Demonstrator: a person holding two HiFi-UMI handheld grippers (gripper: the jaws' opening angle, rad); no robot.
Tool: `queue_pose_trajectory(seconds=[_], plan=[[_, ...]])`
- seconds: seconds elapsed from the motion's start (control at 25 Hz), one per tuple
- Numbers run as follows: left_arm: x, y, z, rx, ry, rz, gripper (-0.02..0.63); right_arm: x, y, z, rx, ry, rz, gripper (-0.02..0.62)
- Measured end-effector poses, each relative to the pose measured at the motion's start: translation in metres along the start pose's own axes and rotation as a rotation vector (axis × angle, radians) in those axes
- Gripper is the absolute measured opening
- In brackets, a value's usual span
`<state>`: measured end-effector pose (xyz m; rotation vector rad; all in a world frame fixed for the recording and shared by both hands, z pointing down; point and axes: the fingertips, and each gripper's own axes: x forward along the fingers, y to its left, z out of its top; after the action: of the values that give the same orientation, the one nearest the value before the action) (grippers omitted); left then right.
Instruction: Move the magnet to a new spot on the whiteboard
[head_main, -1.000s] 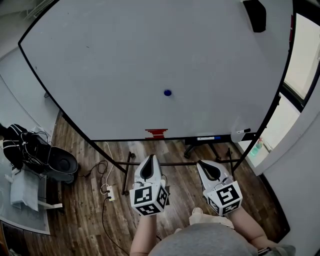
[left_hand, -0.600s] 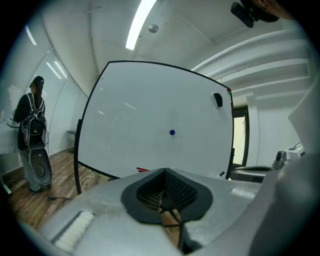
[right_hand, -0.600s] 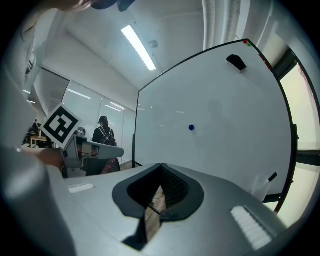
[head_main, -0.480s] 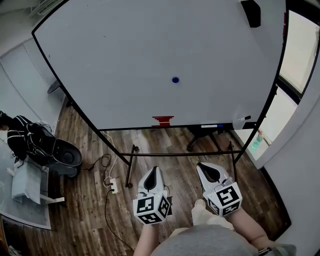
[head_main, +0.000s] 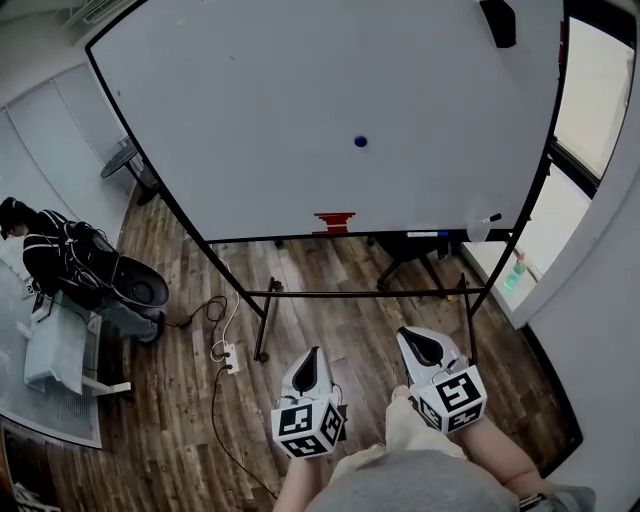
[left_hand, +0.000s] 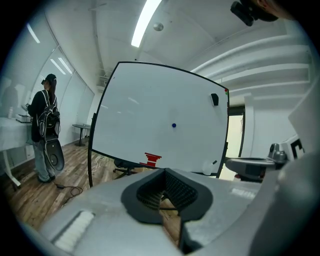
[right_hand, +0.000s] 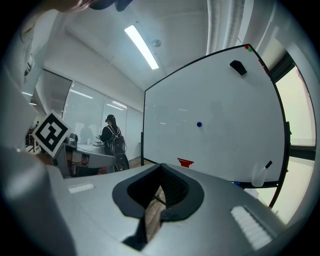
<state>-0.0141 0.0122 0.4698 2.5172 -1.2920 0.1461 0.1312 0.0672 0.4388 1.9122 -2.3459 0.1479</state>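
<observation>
both claws are hanging low over the wood floor (head_main: 170, 420), well back from the whiteboard (head_main: 280, 90). the left claw (head_main: 308, 358) is squeezing its two jaws tight together with nothing between them. the right claw (head_main: 418, 342) is doing the same, also holding nothing. the two claws are sitting side by side, apart from each other. the little blue magnet (head_main: 360, 141) is sticking on the board far ahead of the claws and higher up, about between the two, and no claw is touching it. bare white board is lying all around the magnet, with the most room off toward the left claw's side. the black bottom edge of the board is running under the magnet, and a red thing (head_main: 333, 221) is sitting on that edge just below it. a white bottle (head_main: 478, 228) is resting by the edge ahead of the right claw. a black block (head_main: 498, 20) is sticking near the top corner on that same side. the thin bar of the stand (head_main: 360, 293) is crossing low between the claws and the board. a white power strip (head_main: 231, 358) with cords is lying on the floor left of the left claw. a person with a backpack (left_hand: 44, 125) is standing far off on that side. a bright window (head_main: 590, 90) is showing to the right of the right claw.
</observation>
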Motion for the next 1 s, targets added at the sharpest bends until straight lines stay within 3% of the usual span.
queue_pose_trajectory(seconds=[0.32, 1.0], plan=[[-0.027, 0.0, -0.014, -0.021, 0.015, -0.003, 0.005, -0.018, 0.021, -0.014, 0.015, 0.016, 0.016, 0.0], [-0.036, -0.003, -0.006, 0.005, 0.004, -0.007, 0.005, -0.022, 0.031, -0.007, 0.011, -0.006, 0.023, 0.0]])
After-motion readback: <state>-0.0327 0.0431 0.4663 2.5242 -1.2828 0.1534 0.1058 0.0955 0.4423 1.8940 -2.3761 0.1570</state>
